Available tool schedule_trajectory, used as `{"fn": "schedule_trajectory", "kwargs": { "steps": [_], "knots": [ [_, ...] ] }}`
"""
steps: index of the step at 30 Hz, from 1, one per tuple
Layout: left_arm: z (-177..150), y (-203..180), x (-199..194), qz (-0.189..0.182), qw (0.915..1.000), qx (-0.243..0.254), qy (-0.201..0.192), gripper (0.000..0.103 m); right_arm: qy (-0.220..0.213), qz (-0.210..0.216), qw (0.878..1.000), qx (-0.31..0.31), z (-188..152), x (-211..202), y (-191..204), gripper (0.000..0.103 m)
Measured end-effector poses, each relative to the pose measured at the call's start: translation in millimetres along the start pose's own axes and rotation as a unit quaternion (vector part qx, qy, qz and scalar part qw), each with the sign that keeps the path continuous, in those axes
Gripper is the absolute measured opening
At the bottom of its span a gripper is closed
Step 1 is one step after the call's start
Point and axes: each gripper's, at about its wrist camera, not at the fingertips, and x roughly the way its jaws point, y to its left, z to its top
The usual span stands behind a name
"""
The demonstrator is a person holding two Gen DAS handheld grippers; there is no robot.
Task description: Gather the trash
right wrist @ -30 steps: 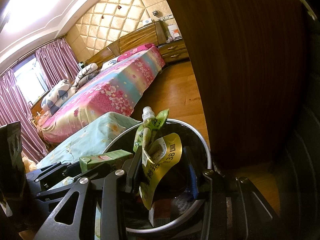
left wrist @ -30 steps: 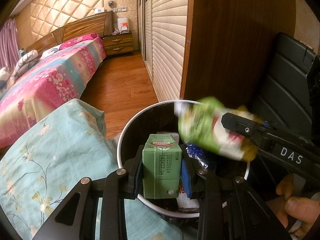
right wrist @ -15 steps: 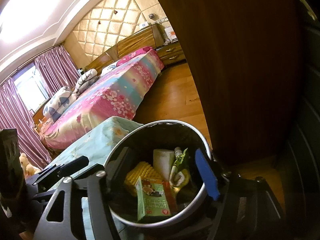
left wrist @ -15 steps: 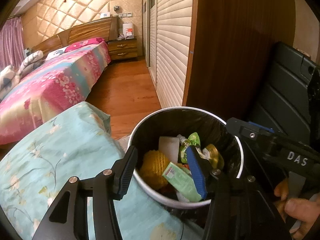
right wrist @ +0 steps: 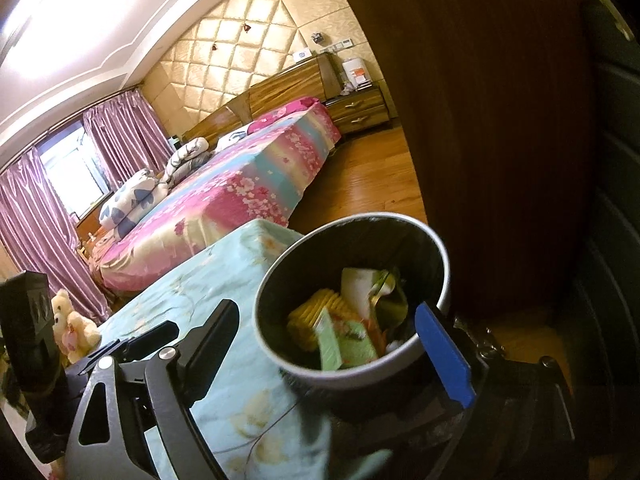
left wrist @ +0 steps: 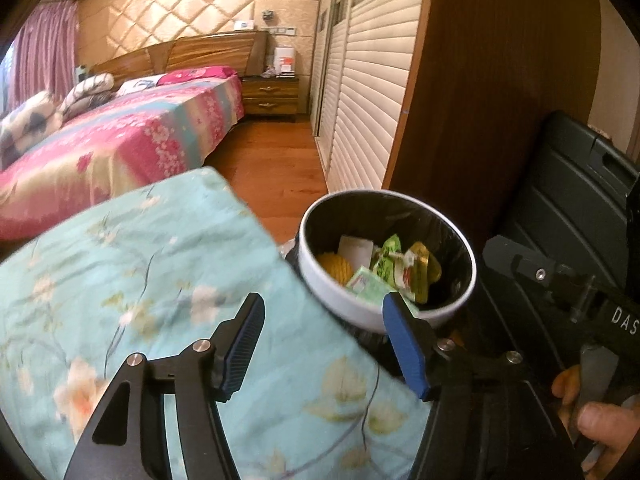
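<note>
Left tool (left wrist: 320,344) and right tool (right wrist: 332,344): jaws opening, nothing between. Carton (left wrist: 370,286), pouch (left wrist: 394,264) and other trash inside bin (left wrist: 360,312), beside floral-clothed table (left wrist: 160,272).

My right gripper (right wrist: 324,344) is opening with nothing between its jaws, the round white black-lined trash bin (right wrist: 320,372) of wrappers just ahead.

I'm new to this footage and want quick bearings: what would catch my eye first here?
The white bin beside the turquoise floral cloth, holding a green carton, a yellow cob and a green pouch. Both grippers hover empty, jaws opening. Behind lies a pink floral bed.
</note>
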Motion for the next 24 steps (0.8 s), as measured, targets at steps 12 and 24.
{"fn": "schedule_trajectory", "kwargs": {
  "steps": [12, 24],
  "knots": [
    [-60, 37, -63, 0.023, 0.9982, -0.052, -0.019, 0.068, -0.029, 0.001, 0.999, -0.035, -47, -24, 38, 0.095],
    [-101, 46, -141, 0.079, 0.9888, -0.076, -0.101, 0.08, -0.073, 0.03, 0.993, -0.09, -56, -47, 81, 0.097]
  ]
}}
